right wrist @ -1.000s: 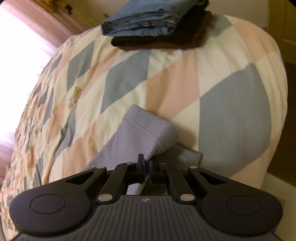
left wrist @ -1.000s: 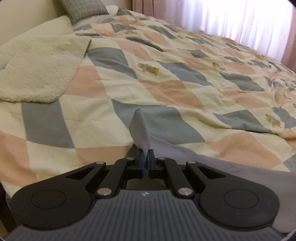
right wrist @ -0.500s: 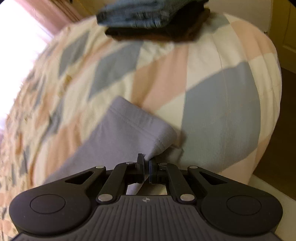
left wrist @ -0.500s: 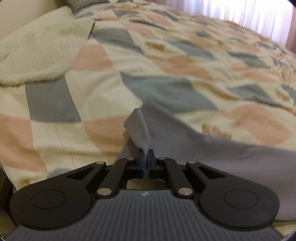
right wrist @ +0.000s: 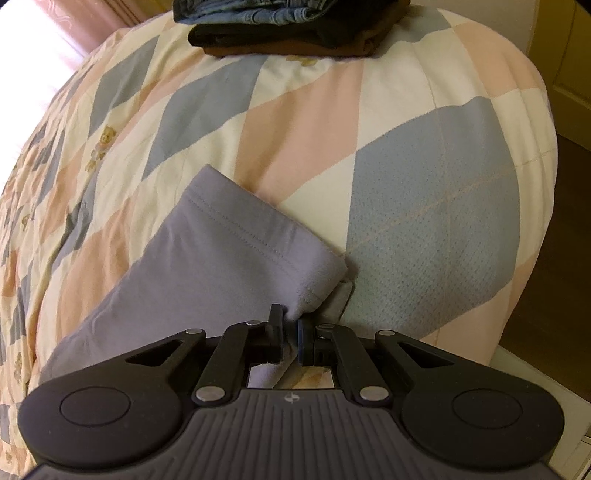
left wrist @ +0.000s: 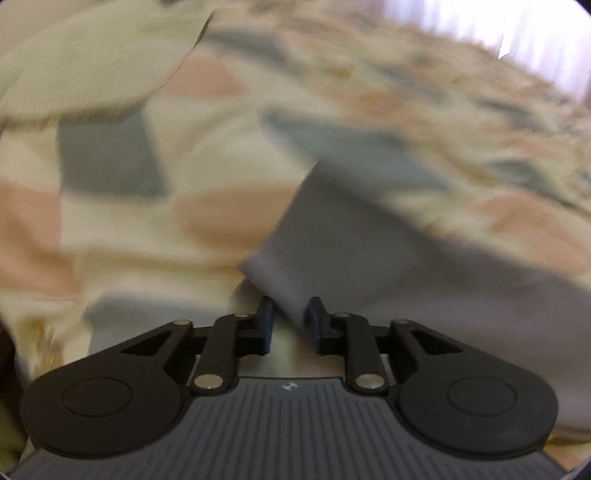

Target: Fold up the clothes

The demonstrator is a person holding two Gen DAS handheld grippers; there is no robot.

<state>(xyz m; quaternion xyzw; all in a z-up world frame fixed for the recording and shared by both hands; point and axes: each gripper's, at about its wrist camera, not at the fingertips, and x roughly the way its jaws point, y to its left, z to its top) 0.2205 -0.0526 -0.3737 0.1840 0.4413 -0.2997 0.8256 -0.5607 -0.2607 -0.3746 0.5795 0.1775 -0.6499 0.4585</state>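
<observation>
A lavender-grey garment (left wrist: 369, 251) lies on the checked quilt, blurred in the left wrist view. My left gripper (left wrist: 289, 310) has its jaws parted a little, with the garment's corner lying loose between and just ahead of them. In the right wrist view the same garment (right wrist: 207, 258) shows a stitched hem, folded over near the bed's edge. My right gripper (right wrist: 290, 325) is nearly closed, with a fold of the hem pinched between its fingers.
The quilt (right wrist: 424, 206) has pink, grey-blue and cream diamonds. A stack of folded clothes (right wrist: 288, 26), jeans on top of dark items, sits at the far end. A cream fleece blanket (left wrist: 92, 62) lies at the left. The bed's edge and the floor (right wrist: 546, 288) are at the right.
My left gripper has opened and let go of the garment corner, which has dropped. Both grippers moved lower and forward over the bed. The right gripper keeps its hold on the hem.
</observation>
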